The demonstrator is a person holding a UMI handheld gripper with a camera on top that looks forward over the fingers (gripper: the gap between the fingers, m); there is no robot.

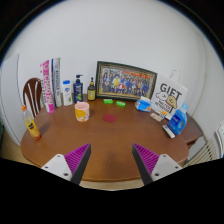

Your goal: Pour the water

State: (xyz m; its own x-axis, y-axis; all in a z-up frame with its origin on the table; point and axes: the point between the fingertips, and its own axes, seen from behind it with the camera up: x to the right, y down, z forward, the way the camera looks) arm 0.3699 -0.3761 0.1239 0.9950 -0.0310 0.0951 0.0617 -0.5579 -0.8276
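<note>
The jaws stand wide open and hold nothing; the gripper point(110, 160) hovers over the near edge of the round table point(115, 140). The cup point(82, 111) stands upright well beyond the fingers, at about eleven o'clock, apart from the bottles point(78, 90) behind it.

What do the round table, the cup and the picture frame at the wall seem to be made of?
The table looks like wood with a smooth reddish-brown finish; faint grain shows. The cup seems plastic or glazed ceramic, pale orange-pink and smooth; which one cannot be told. The picture frame appears dark wood or plastic, with a glossy front over the photo. The gripper is open, its fingers over the bare table.
</note>
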